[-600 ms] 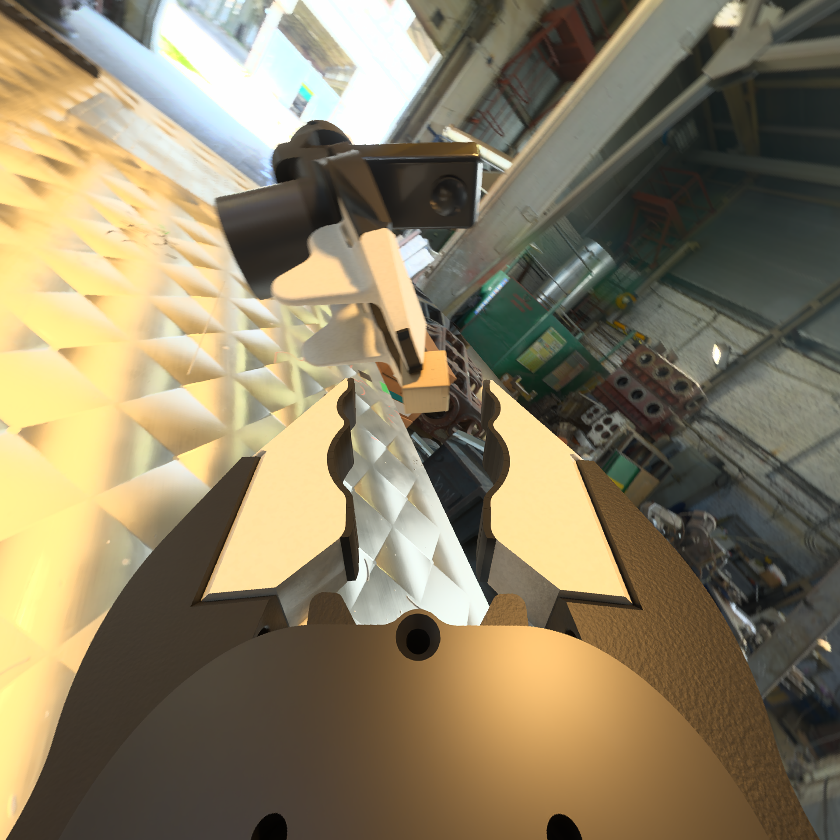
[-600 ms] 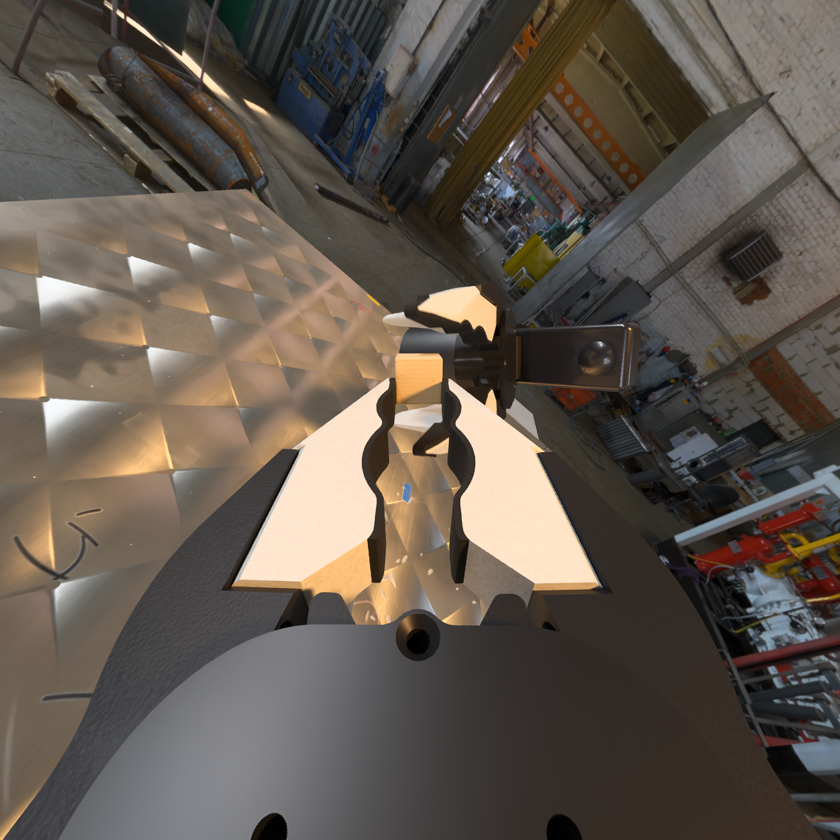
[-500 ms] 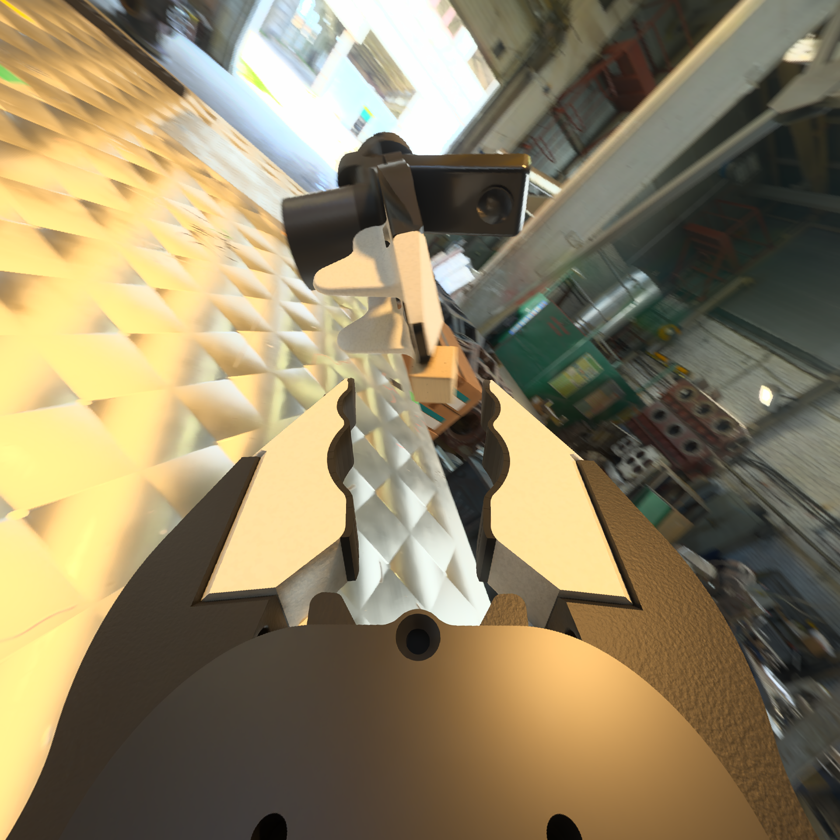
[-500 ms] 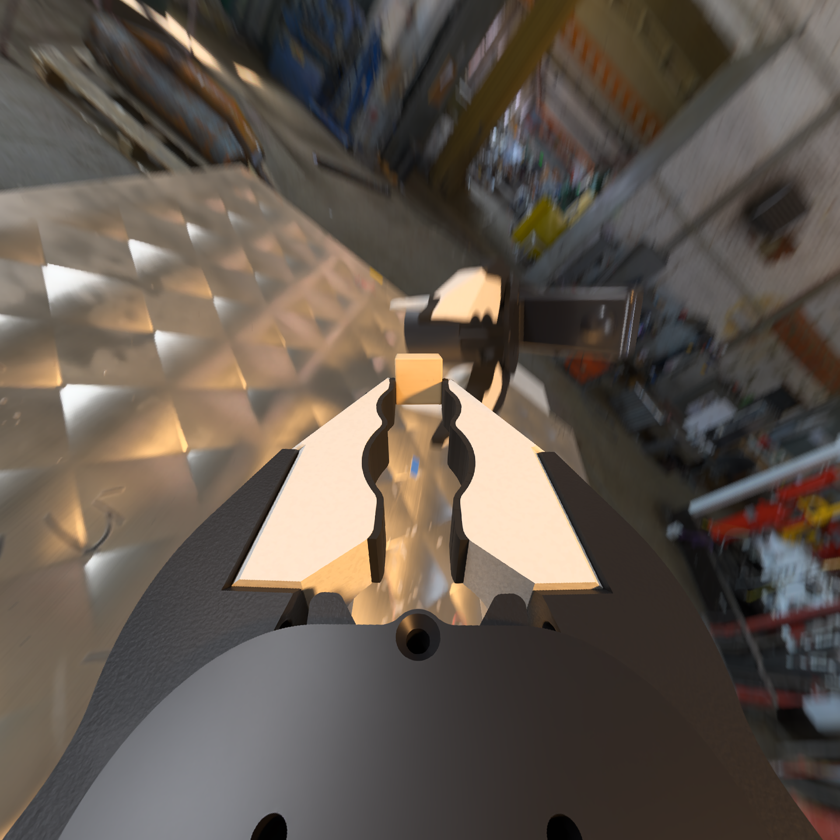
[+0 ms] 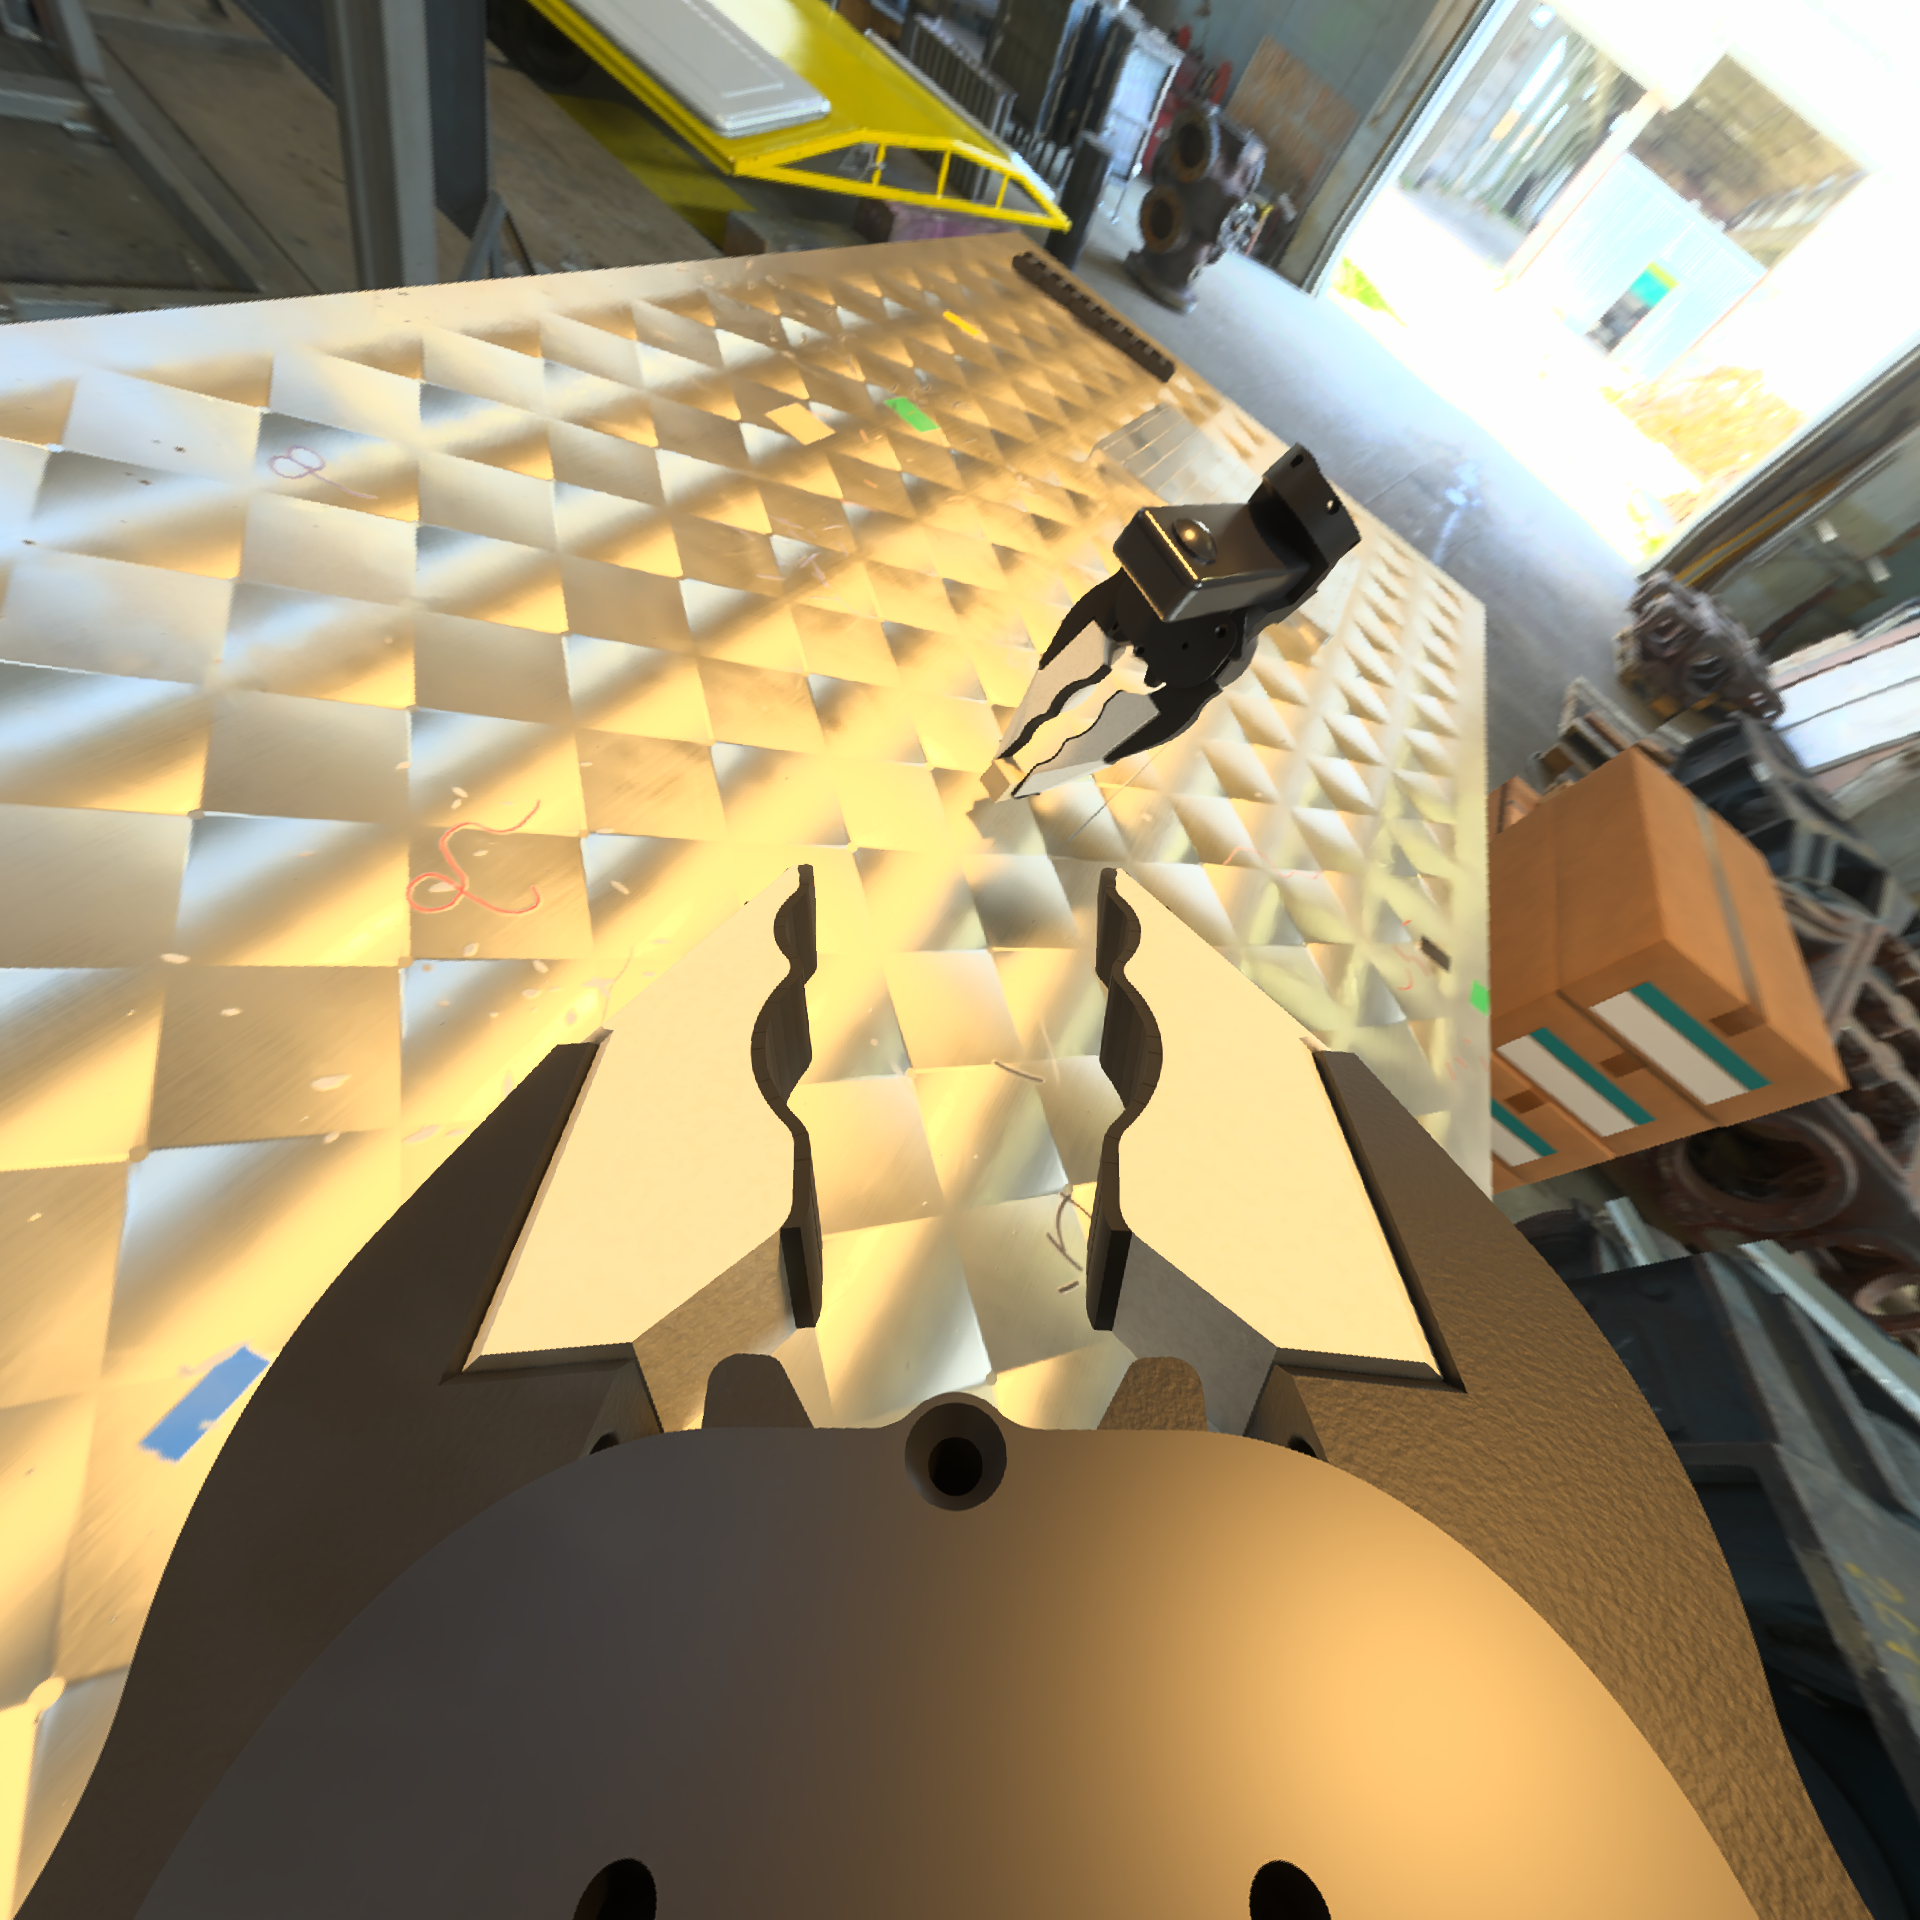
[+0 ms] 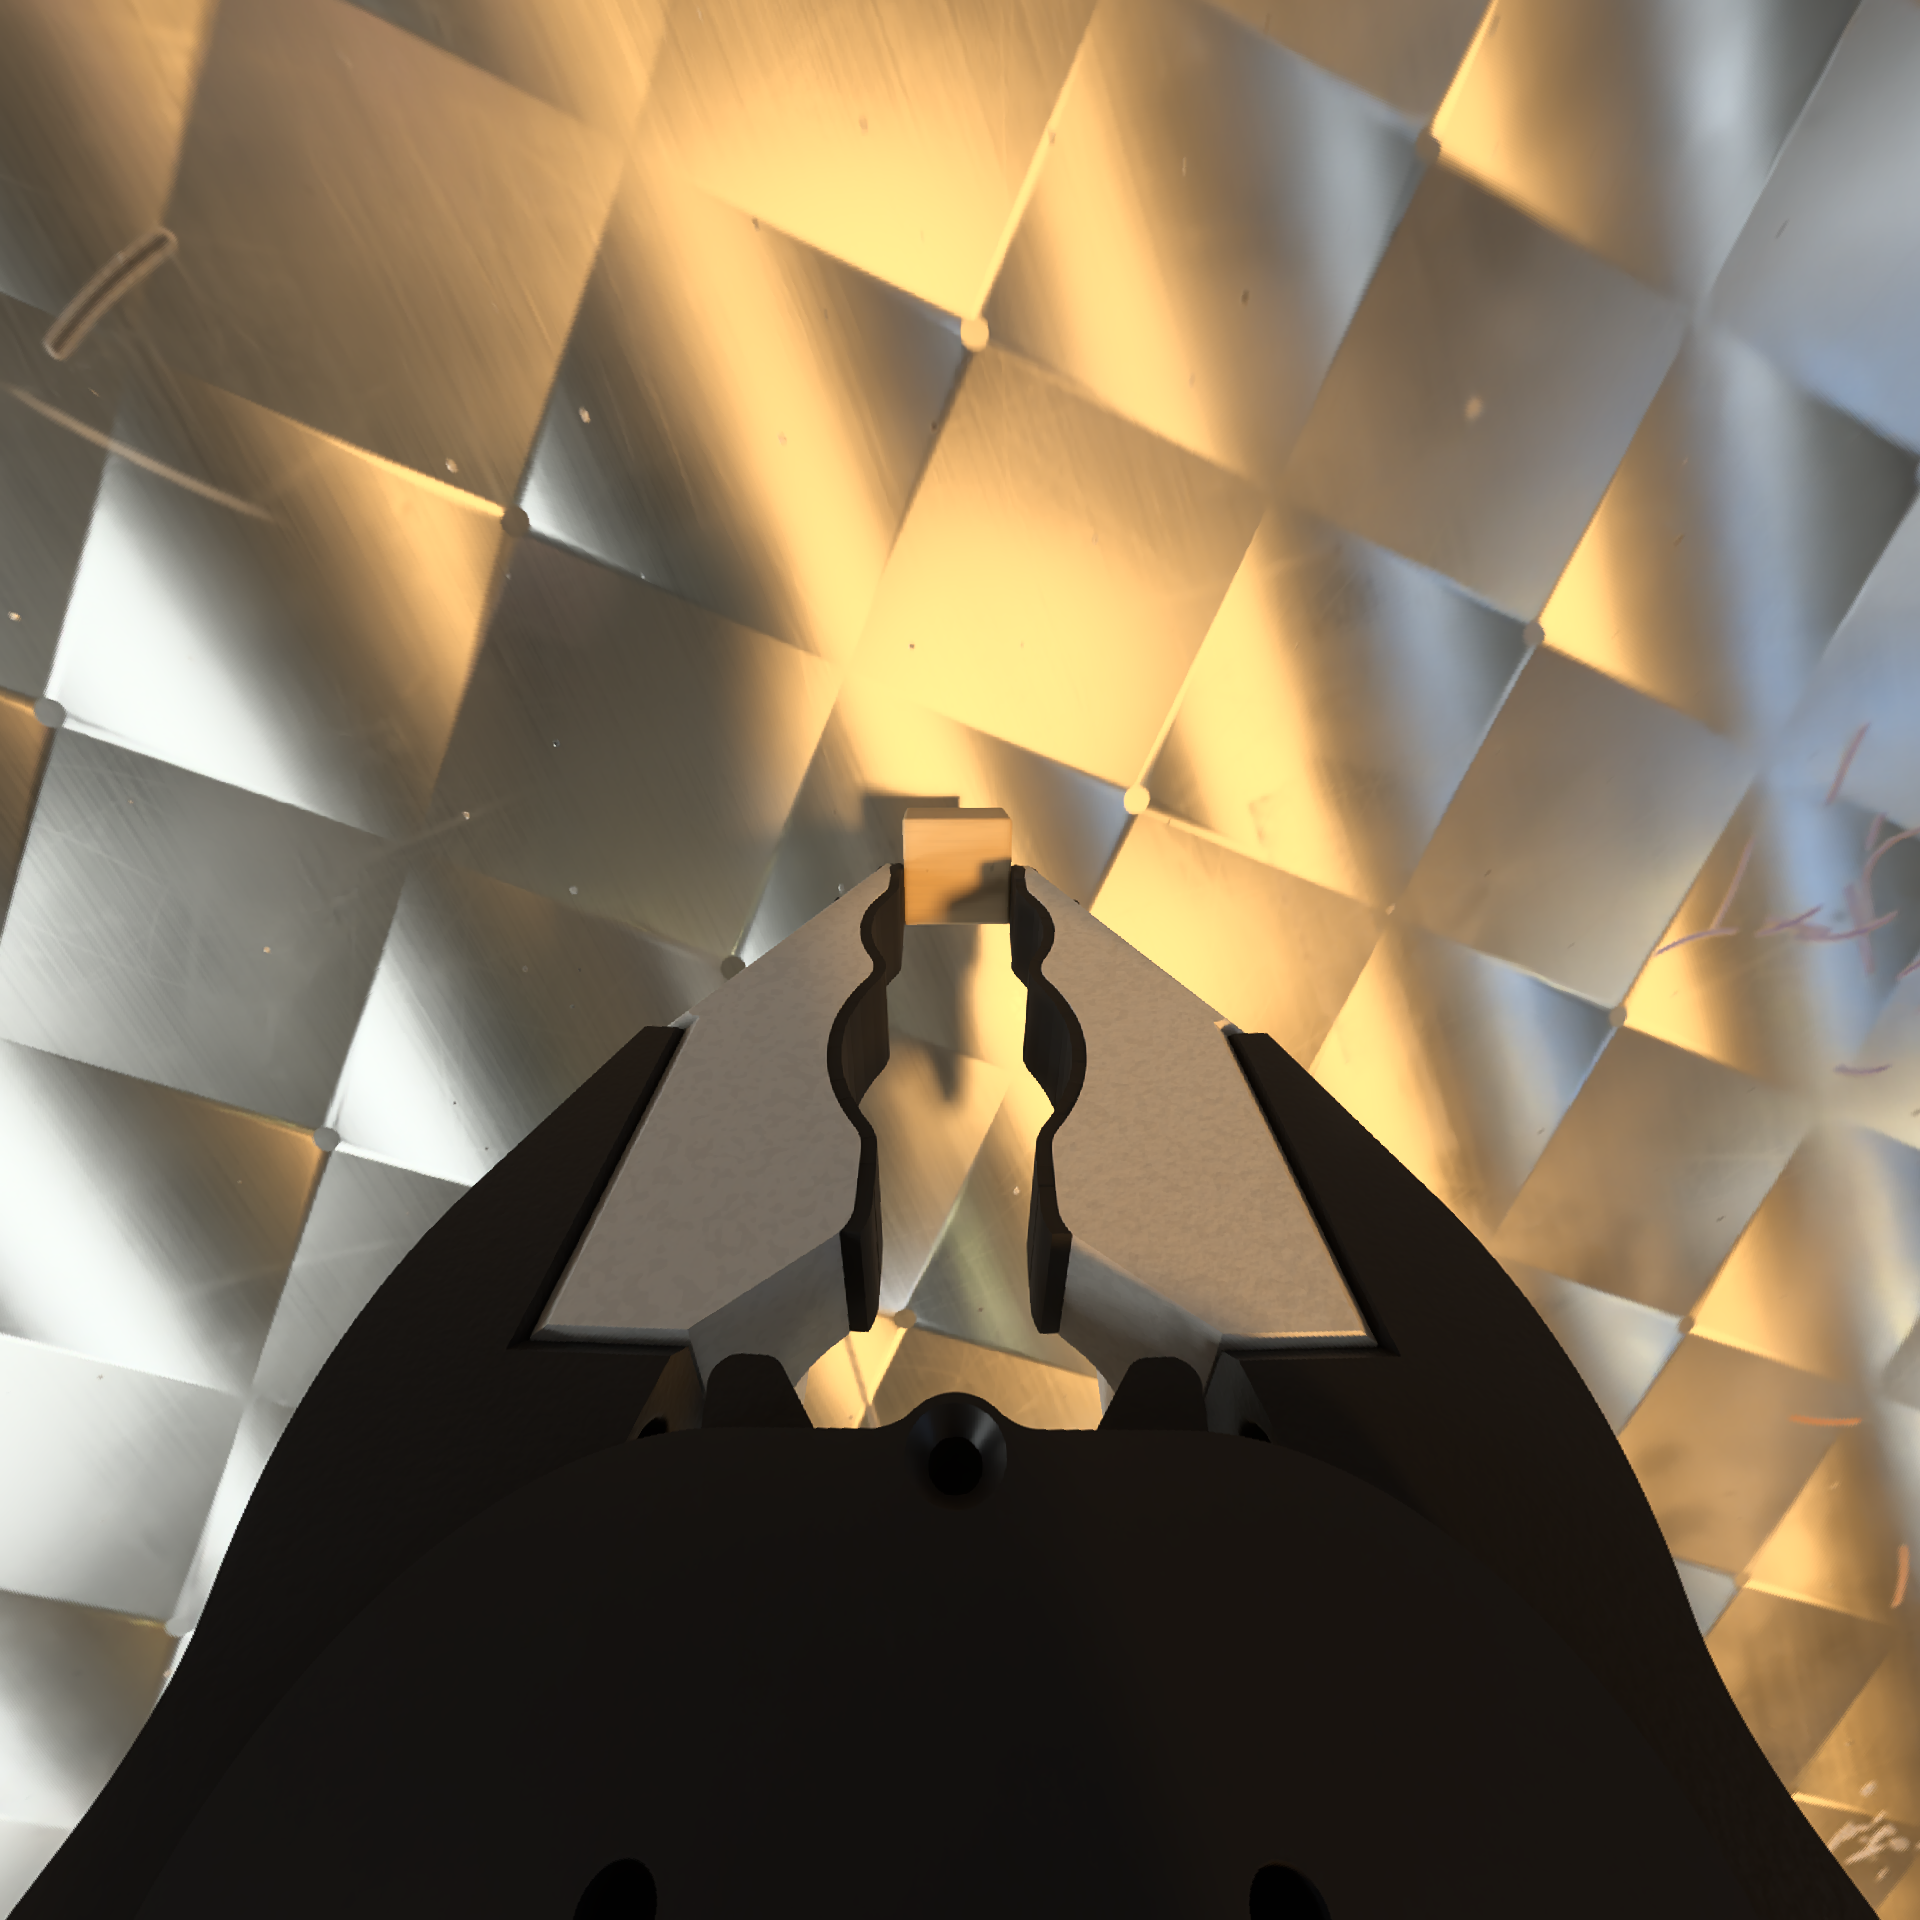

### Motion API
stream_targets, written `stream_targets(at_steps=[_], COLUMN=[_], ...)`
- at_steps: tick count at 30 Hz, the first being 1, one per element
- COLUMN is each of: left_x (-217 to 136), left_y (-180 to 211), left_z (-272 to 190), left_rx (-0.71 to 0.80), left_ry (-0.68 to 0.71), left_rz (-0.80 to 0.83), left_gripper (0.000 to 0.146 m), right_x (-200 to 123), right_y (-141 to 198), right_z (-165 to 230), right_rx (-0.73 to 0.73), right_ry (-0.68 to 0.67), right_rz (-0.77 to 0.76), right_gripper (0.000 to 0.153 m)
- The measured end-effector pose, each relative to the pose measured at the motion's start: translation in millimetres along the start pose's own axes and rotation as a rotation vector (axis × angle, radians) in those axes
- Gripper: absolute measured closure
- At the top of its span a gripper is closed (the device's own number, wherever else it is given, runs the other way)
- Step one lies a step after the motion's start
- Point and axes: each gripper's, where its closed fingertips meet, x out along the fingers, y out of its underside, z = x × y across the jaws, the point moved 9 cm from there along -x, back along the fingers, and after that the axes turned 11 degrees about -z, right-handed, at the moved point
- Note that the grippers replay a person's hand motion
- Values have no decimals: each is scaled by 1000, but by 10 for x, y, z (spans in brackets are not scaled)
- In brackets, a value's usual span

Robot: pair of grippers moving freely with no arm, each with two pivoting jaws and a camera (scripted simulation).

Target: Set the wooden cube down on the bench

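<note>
Bench (image 5: 644,665) fills most of both views — a broad sheet of quilted, reflective metal squares. Beyond its far edge we see a yellow frame (image 5: 831,125), and off its right side a stack of orange crates (image 5: 1652,977). Our left gripper (image 5: 956,883) hangs over the bench with its jaws spread and nothing between them. Our right gripper (image 6: 956,883) points down at the surface, pinching the wooden cube (image 6: 954,864) at its fingertips — whether the cube touches the bench, we cannot tell. Blue tape (image 5: 203,1401) lies near the left gripper.
</note>
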Motion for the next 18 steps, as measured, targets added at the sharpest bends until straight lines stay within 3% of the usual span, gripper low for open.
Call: stream_targets(at_steps=[9, 18], left_x=[8, -66], left_y=[26, 2], left_z=[-79, 3], left_rx=[54, 67], left_ry=[-77, -169], left_rz=[56, 43], left_gripper=[95, 97], right_x=[108, 111], right_y=[190, 207], right_z=[-43, -52], right_rx=[77, 78], right_ry=[0, -7], right_rz=[112, 97], right_gripper=[133, 133])
